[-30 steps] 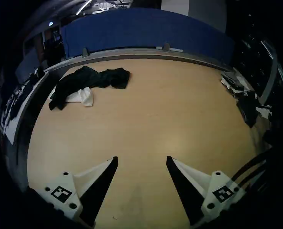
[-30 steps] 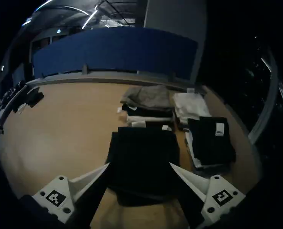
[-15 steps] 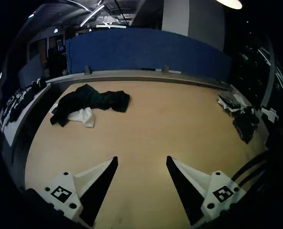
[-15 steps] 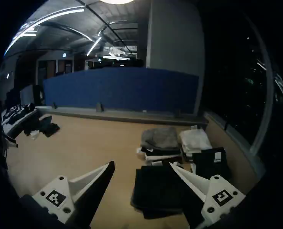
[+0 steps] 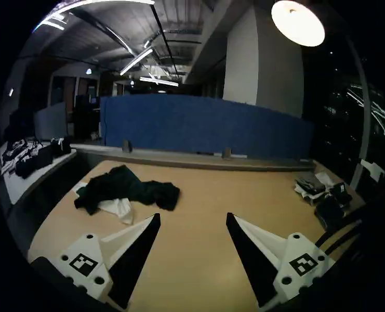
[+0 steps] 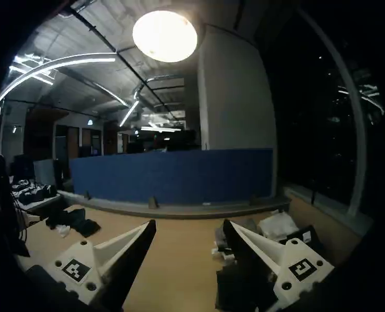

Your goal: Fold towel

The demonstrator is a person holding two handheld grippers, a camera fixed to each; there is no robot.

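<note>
A crumpled heap of dark towels (image 5: 127,190) with a white one (image 5: 118,208) under it lies on the wooden table (image 5: 208,208), at the far left in the left gripper view. My left gripper (image 5: 192,221) hangs open above the table, well short of the heap, nothing between its fingers. In the right gripper view the same heap (image 6: 74,221) sits far off to the left. My right gripper (image 6: 188,226) is open and empty, tilted up toward the room. Stacks of folded towels (image 6: 275,234) lie just behind its right finger.
A blue partition (image 5: 202,125) runs along the table's far edge. Folded stacks (image 5: 324,195) sit at the table's right side in the left gripper view. A side desk with dark clutter (image 5: 31,156) stands at left. A ceiling lamp (image 6: 164,35) glares overhead.
Both grippers have tilted upward, so the table sinks in both views and ceiling comes in. The right gripper has pulled away from the black folded towel it hung over.
</note>
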